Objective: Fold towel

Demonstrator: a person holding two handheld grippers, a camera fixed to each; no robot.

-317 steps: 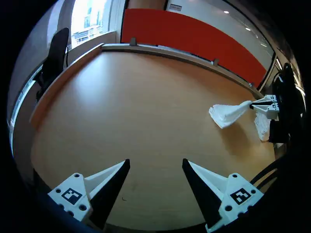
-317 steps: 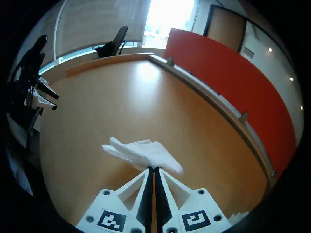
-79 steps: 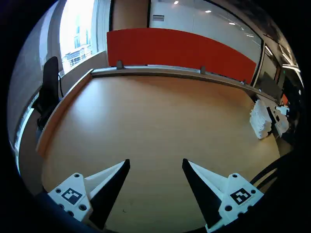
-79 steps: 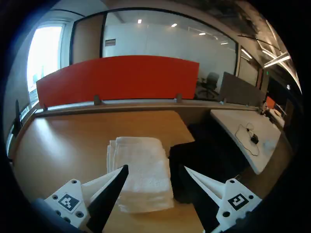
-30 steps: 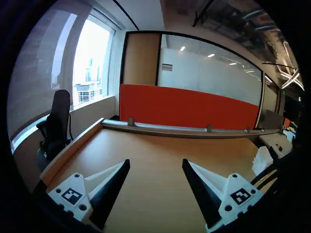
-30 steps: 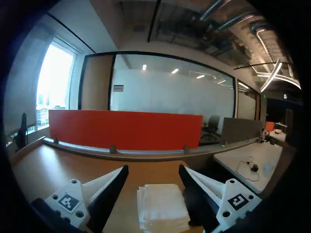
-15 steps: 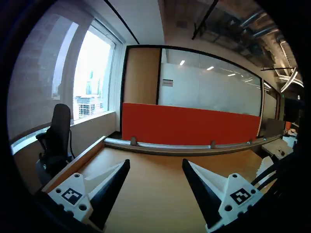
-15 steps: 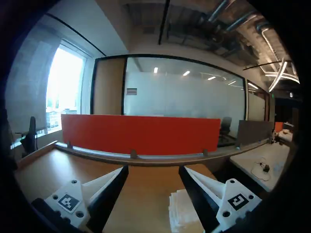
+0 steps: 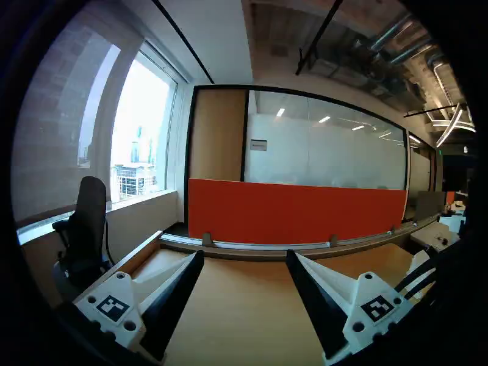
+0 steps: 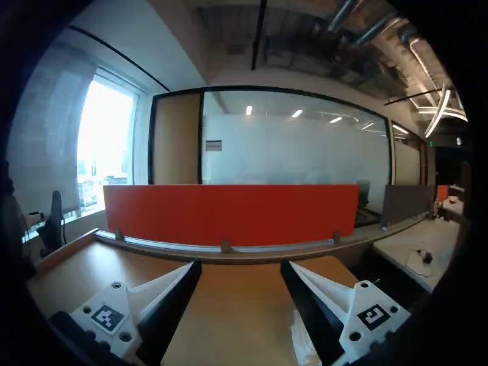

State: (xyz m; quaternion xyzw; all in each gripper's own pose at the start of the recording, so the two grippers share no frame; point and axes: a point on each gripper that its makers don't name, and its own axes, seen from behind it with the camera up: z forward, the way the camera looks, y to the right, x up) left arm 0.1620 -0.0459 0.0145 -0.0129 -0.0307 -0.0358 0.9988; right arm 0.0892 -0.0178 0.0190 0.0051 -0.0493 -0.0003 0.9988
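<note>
My left gripper (image 9: 244, 252) is open and holds nothing, hovering level over the wooden table (image 9: 244, 311). A white sliver of the folded towel stack (image 9: 423, 261) peeks out at the far right of the left gripper view, behind black cables. My right gripper (image 10: 239, 263) is also open with nothing between its fingers. In the right gripper view the folded towel stack (image 10: 300, 343) lies low on the table (image 10: 238, 311), just inside the right finger (image 10: 332, 299), which hides most of it.
An orange divider panel (image 10: 232, 213) runs along the table's far edge. A black office chair (image 9: 85, 232) stands by the window at the left. A white desk (image 10: 421, 244) with a cable on it lies to the right.
Both views have swung further up towards the room. In the right gripper view the towel stack has slid right and down, now mostly behind the right finger. Both grippers stay open.
</note>
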